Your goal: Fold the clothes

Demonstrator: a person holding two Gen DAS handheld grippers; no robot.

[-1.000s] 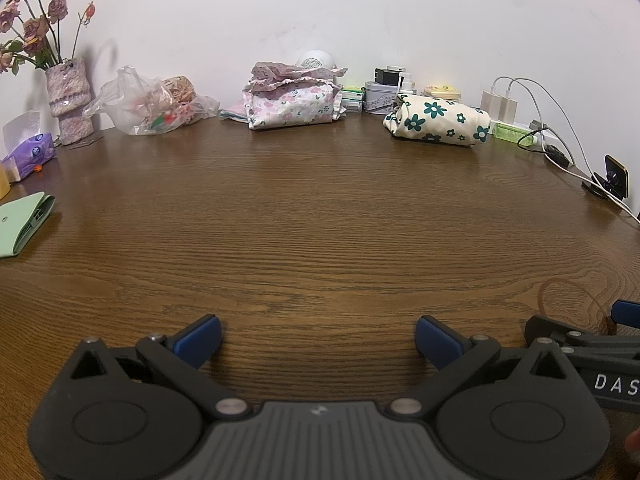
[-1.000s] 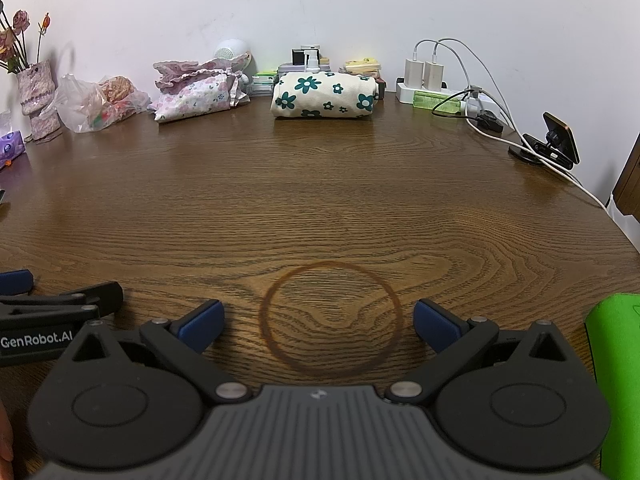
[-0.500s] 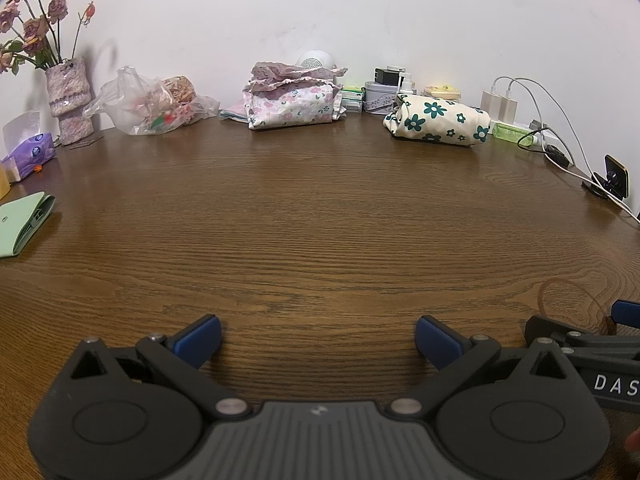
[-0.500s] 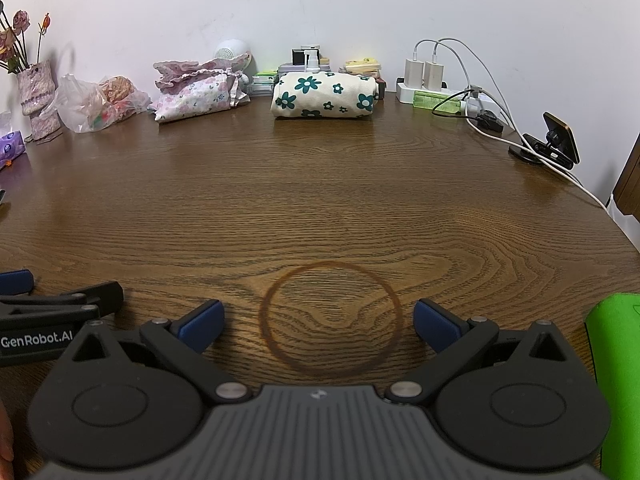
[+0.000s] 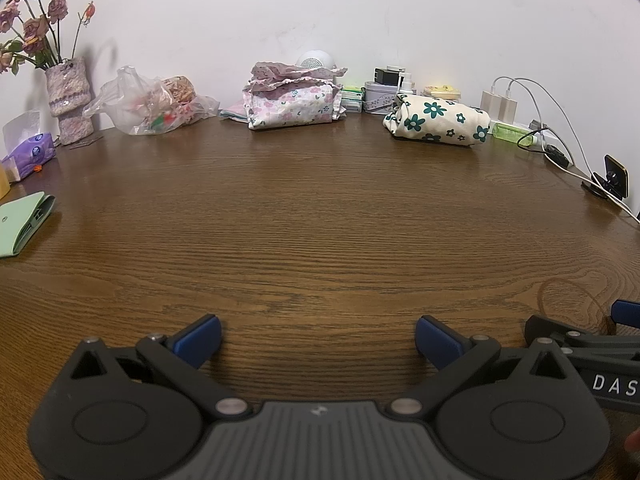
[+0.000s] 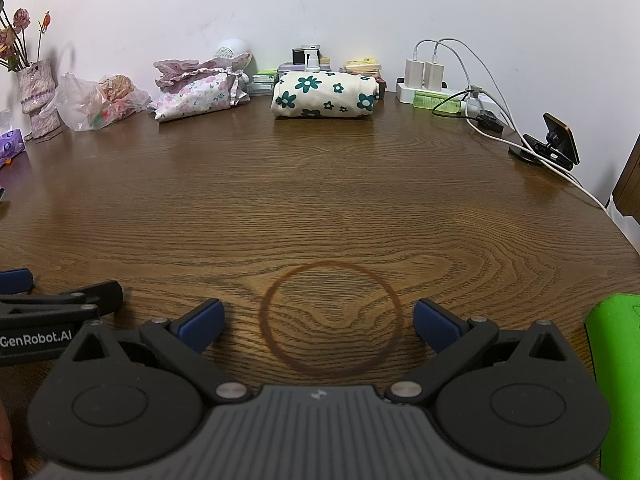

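The black left claw with blue pads (image 5: 318,338) sits low over the worktop, fingers spread wide and empty; the matching black right claw (image 6: 318,322) sits just beside it, level, likewise spread wide, gripping nothing

Even, soft indoor light, faint shadows, sharp focus, strong fisheye bending with dark corners.

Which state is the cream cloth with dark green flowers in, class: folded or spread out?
Folded. The cream flowered cloth sits as a compact, rounded bundle at the table's far edge, with nothing spread flat.
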